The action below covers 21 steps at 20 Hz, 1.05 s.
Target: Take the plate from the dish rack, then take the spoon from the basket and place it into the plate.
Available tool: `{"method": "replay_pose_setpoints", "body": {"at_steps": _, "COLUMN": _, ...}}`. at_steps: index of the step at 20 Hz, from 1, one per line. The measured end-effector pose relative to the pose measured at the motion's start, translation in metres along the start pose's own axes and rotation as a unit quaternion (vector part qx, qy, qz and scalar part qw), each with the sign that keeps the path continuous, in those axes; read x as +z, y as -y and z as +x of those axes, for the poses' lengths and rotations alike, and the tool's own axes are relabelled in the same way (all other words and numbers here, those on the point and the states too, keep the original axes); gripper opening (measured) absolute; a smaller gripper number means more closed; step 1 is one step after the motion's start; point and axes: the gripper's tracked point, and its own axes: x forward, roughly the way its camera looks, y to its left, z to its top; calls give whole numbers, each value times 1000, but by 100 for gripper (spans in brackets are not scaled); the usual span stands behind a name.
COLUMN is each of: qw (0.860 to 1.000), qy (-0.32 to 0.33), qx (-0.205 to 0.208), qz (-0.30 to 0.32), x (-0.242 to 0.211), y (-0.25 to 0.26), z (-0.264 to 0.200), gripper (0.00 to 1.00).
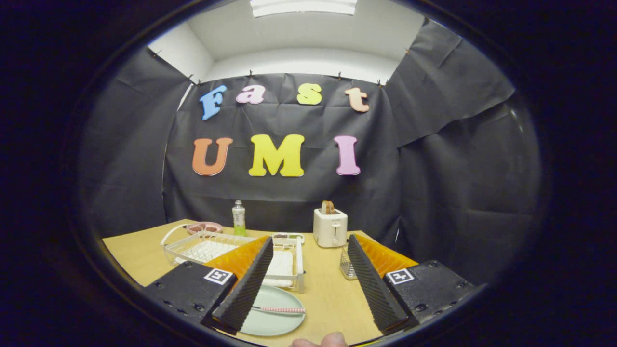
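Pale green plate [274, 313] already holds the spoon [279, 310]. My tongs [308, 284] hang wide and empty. Dropping carelessly, I'd risk nudging both.

Your tool [308, 270] carried ribbed wedge-shaped fingers [250, 282], spread wide apart, on dark screwed blocks, each bearing a square white marker.

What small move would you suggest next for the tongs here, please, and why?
Probably just lift the tongs back and away. They stand open with nothing between the fingers, and the spoon already lies on the pale green plate on the wooden table, in front of the dish rack. The task looks done.
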Motion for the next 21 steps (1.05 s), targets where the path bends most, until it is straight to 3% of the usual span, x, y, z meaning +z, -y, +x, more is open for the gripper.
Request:
{"method": "replay_pose_setpoints", "body": {"at_steps": 5, "qw": 1000, "qy": -12, "qx": -23, "qz": 16, "x": -9, "y": 15, "z": 3, "gripper": 100}}
{"method": "replay_pose_setpoints", "body": {"at_steps": 21, "qw": 999, "qy": -6, "qx": -32, "qz": 22, "x": -4, "y": 13, "z": 3, "gripper": 100}}
